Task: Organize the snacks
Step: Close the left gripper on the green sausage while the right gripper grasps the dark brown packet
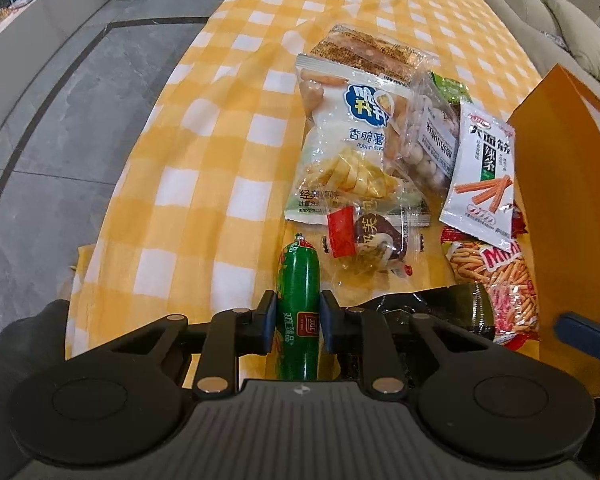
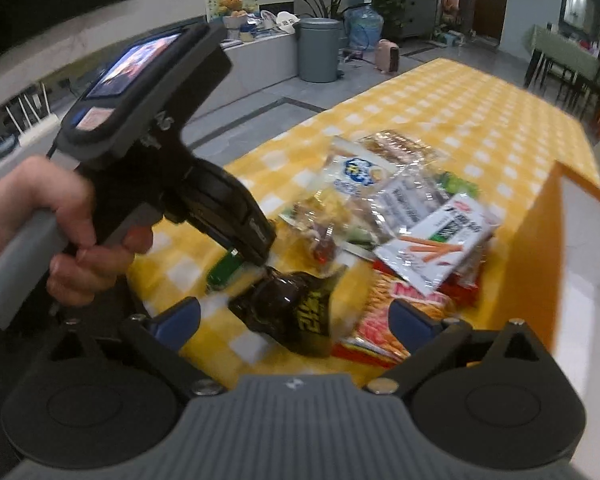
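Observation:
A green sausage stick (image 1: pixel 300 280) lies on the yellow checked tablecloth (image 1: pixel 204 160), and my left gripper (image 1: pixel 298 312) is shut on its middle. From the right wrist view the sausage (image 2: pixel 224 268) shows just under the left gripper (image 2: pixel 252 256), held by a hand (image 2: pixel 60 240). My right gripper (image 2: pixel 296 316) stands open above a black snack packet (image 2: pixel 292 304), with its blue fingertips (image 2: pixel 404 320) on either side and clear of it. A pile of snacks lies beyond: a white potato-stick bag (image 1: pixel 340 140), a white strip-snack packet (image 1: pixel 484 172) and a red stick-snack packet (image 1: pixel 504 284).
An orange box (image 1: pixel 560 200) stands open at the right of the pile, its wall (image 2: pixel 548 240) close to my right gripper. The table edge and grey floor (image 1: pixel 60 140) are to the left. A grey bin (image 2: pixel 320 48) stands far back.

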